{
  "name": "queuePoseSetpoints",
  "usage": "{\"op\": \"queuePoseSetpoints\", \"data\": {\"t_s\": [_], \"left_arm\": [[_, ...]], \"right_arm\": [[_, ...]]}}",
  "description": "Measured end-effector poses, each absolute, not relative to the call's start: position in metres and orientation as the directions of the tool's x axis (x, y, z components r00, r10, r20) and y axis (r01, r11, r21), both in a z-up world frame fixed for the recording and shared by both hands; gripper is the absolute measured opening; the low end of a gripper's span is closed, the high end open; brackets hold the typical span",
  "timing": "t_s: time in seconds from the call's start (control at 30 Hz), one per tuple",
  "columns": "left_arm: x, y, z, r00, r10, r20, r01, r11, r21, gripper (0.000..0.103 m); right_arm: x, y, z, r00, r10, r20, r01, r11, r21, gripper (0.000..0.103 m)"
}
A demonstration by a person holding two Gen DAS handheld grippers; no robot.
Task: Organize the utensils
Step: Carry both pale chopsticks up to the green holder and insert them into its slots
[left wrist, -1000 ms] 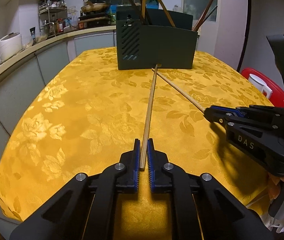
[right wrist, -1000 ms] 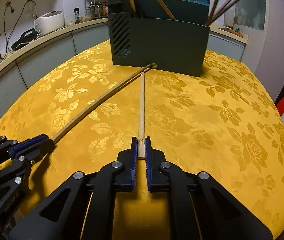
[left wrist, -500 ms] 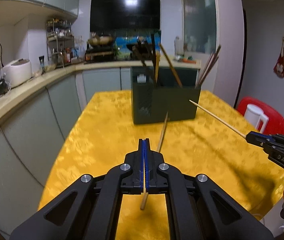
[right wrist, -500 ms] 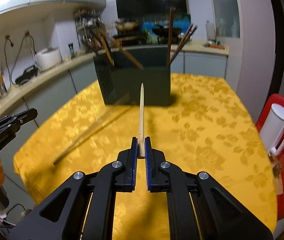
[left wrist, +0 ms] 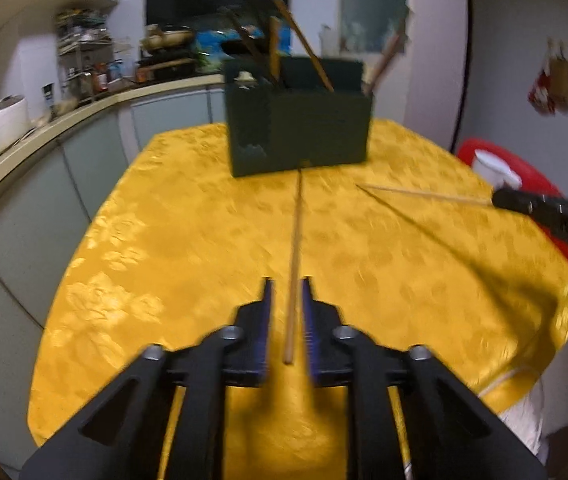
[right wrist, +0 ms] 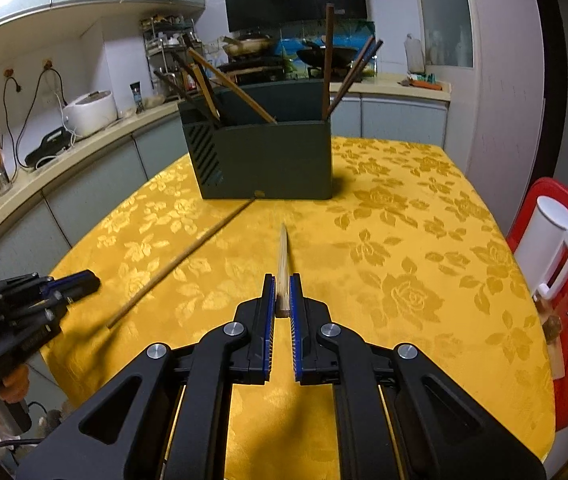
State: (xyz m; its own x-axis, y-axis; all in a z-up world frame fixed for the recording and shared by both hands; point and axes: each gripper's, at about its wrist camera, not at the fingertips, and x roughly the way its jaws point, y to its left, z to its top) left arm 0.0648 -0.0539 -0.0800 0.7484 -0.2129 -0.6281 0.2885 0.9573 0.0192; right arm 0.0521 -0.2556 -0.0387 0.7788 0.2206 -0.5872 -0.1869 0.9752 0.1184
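On the yellow-clothed desk, one chopstick lay loose, its far tip at the foot of the dark green holder and its near end between the fingers of the left gripper, whose jaws had just been opening and stood apart, off the wood. A second chopstick was clamped at its near end in the closed right gripper, held clear above the cloth and pointing toward the holder. Several chopsticks already stood in the holder, so the sorting looked partly done; these two seemed left to go in. A red stool with a white jug stood beside the desk.
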Motion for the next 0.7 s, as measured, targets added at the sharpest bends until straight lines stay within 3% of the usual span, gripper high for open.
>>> {"op": "queuePoseSetpoints", "data": {"t_s": [0.07,0.43,0.7], "left_arm": [[0.065,-0.056,-0.087,0.746,-0.205,-0.633,0.288,0.957,0.03,0.031],[0.077,-0.056,-0.114,0.719,-0.139,-0.68,0.24,0.969,0.055,0.03],[0.074,-0.068,-0.114,0.727,-0.129,-0.674,0.258,0.962,0.094,0.007]], "right_arm": [[0.051,-0.255,-0.042,0.774,0.219,-0.595,-0.188,0.975,0.116,0.008],[0.048,-0.259,-0.04,0.779,0.228,-0.584,-0.182,0.974,0.137,0.008],[0.048,-0.26,-0.04,0.777,0.233,-0.584,-0.183,0.972,0.145,0.008]]}}
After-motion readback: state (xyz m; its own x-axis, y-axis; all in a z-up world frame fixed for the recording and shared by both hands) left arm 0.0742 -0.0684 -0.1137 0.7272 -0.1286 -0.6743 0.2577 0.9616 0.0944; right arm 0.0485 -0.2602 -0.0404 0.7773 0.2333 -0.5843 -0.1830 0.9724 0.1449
